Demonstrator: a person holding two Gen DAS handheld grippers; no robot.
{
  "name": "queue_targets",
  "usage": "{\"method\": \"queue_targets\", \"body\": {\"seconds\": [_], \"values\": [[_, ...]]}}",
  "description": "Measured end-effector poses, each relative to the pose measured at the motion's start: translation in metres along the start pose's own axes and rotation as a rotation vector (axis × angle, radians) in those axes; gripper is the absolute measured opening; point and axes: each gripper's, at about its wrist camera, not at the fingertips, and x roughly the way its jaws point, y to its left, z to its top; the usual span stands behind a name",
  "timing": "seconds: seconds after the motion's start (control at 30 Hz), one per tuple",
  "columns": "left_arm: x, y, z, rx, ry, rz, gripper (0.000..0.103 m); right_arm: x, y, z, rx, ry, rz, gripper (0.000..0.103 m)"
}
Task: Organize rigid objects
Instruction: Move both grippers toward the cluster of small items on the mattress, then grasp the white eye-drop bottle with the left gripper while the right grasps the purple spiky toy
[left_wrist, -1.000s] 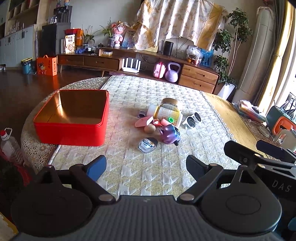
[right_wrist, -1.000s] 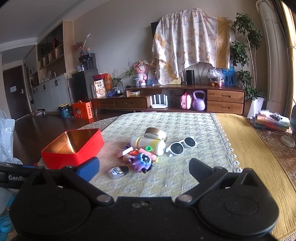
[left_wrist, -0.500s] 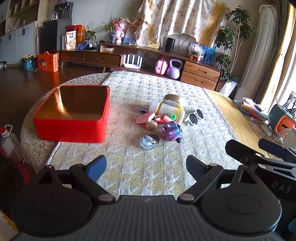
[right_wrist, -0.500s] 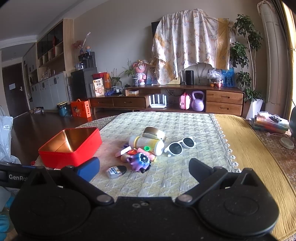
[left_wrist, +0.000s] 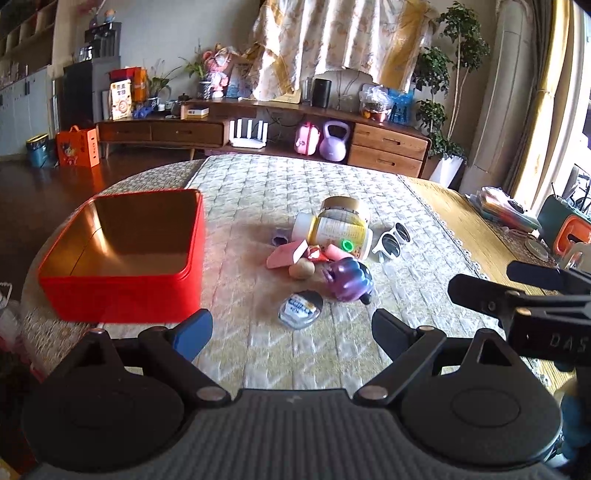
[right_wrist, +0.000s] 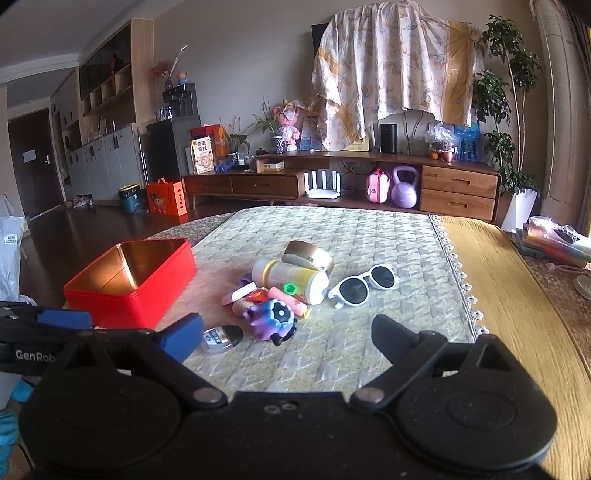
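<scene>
An open red tin box stands empty on the quilted table cover, left of a pile of small objects. The pile holds a yellow-labelled bottle lying on its side, a gold-lidded jar, white sunglasses, a purple toy, a pink block, a small tan ball and a small flat tin. My left gripper and right gripper are both open and empty, just short of the flat tin.
A wooden table surface extends to the right, with books at its far edge. A low wooden sideboard with a kettlebell stands behind. The right gripper's body shows at the right of the left wrist view.
Both grippers have moved forward toward the pile, so the objects appear larger and closer. Nothing on the table has moved.
</scene>
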Motion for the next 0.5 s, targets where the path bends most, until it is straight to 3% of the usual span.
{"method": "queue_targets", "body": {"seconds": [0.2,0.37,0.5], "values": [[0.039,0.002,0.006,0.038,-0.006,0.001,0.094,0.047,-0.008,0.014,-0.020,0.092,0.035,0.087],[0.077,0.008,0.005,0.058,0.073,-0.049,0.094,0.084,-0.010,0.022,-0.018,0.176,0.090,0.086],[0.098,0.008,0.000,0.107,0.084,-0.049,0.093,0.108,-0.006,0.025,-0.019,0.236,0.117,0.081]]}}
